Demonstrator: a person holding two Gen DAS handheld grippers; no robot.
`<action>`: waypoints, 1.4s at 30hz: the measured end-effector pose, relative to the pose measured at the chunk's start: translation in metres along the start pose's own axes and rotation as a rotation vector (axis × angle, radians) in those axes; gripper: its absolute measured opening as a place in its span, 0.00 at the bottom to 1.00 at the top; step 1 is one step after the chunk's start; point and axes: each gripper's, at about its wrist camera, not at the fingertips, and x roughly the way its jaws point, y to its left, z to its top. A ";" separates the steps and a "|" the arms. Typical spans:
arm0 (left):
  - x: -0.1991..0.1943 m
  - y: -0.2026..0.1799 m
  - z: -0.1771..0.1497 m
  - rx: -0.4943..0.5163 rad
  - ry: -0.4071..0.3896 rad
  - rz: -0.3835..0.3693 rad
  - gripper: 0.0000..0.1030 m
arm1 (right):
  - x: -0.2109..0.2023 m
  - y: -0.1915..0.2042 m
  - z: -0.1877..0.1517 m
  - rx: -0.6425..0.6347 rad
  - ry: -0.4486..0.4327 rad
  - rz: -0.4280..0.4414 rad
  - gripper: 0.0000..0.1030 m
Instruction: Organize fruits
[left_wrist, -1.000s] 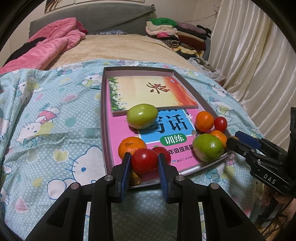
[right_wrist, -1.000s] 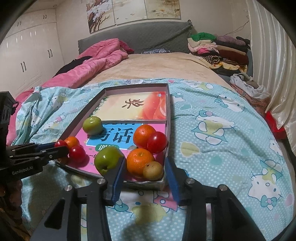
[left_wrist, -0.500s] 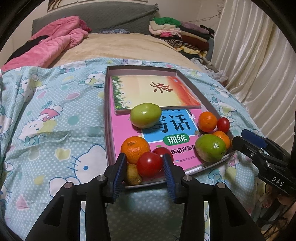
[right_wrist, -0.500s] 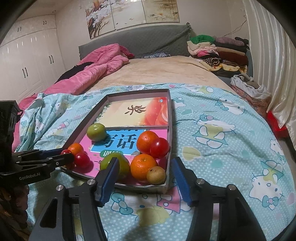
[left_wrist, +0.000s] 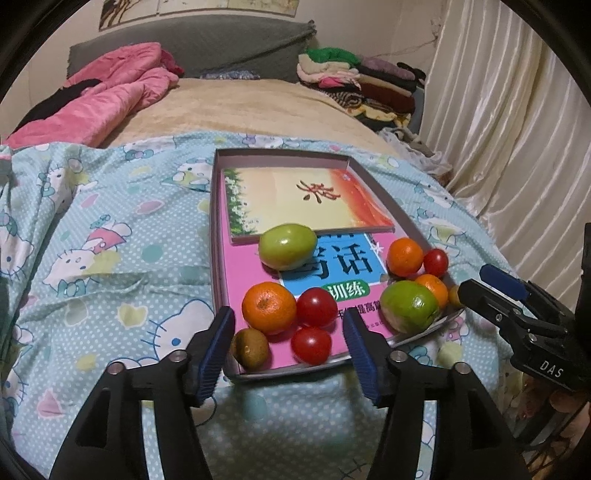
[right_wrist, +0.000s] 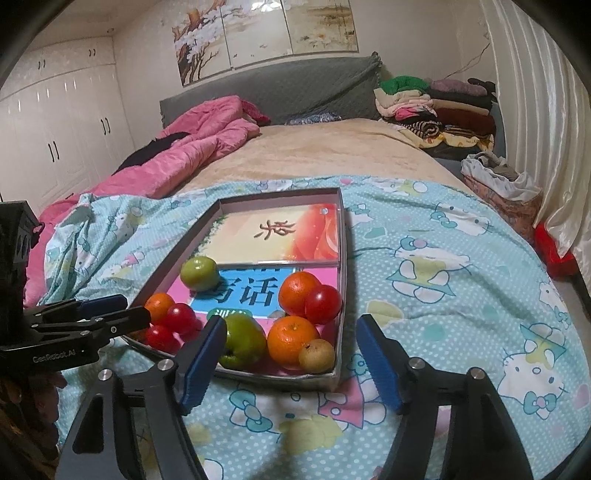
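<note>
A shallow grey tray lies on the bed with two books and several fruits in it. My left gripper is open at the tray's near edge, with a red tomato lying free between its fingers, beside a kiwi, an orange and another tomato. Green apples sit further in. My right gripper is open just short of the tray's near corner, facing an orange, a small brown fruit and a green apple.
The tray rests on a blue cartoon-print quilt. A pink duvet lies at the back left and folded clothes at the back right. Curtains hang along the right. White wardrobes stand on the left.
My left gripper opened, let go of the red tomato, which now lies in the tray, and drew back. My right gripper widened and pulled back a little from the tray.
</note>
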 end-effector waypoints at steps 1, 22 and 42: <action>-0.001 0.000 0.000 -0.002 -0.004 -0.001 0.65 | -0.002 0.000 0.000 0.003 -0.008 0.000 0.78; -0.030 -0.006 -0.017 -0.059 0.008 0.051 0.77 | -0.045 0.011 -0.002 0.042 -0.119 -0.015 0.97; -0.068 -0.018 -0.073 -0.138 0.087 0.125 0.77 | -0.078 0.038 -0.043 0.067 0.006 0.021 0.99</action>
